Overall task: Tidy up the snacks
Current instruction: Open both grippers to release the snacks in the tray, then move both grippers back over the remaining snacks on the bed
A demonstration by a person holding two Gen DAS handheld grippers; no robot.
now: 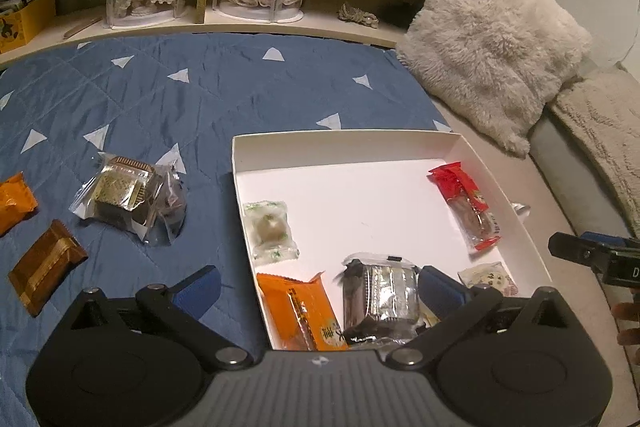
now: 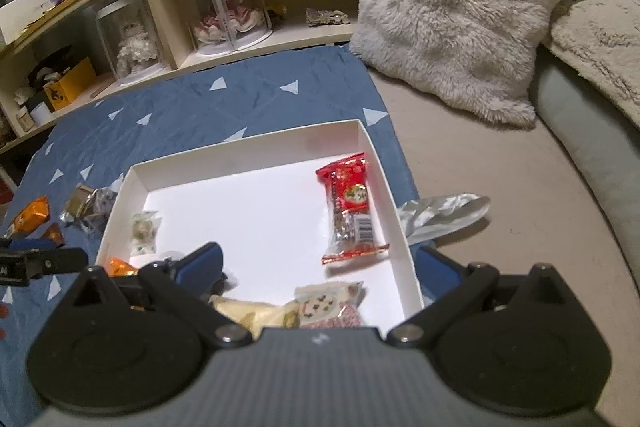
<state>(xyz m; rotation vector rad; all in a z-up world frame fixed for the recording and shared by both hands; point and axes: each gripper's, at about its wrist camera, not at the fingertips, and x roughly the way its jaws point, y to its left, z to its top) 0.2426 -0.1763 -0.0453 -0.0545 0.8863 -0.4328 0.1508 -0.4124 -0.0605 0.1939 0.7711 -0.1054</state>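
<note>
Inside the white box [image 1: 496, 179] sit several snacks already; three packets [image 1: 120, 199] wait on the quilt [image 1: 240, 99]. Both tongs, left [image 1: 320, 291] and right [image 2: 320, 267], gape apart, empty.

Orange packet [image 1: 301, 311] cut off below by left tongs [image 1: 320, 285]; cream wrapper [image 2: 256, 311] half hidden behind right tongs [image 2: 320, 269]. Print on red packet [image 2: 352, 205] too small to read.

Both wrist views look down closely; sharing the white box [image 1: 500, 187].
</note>
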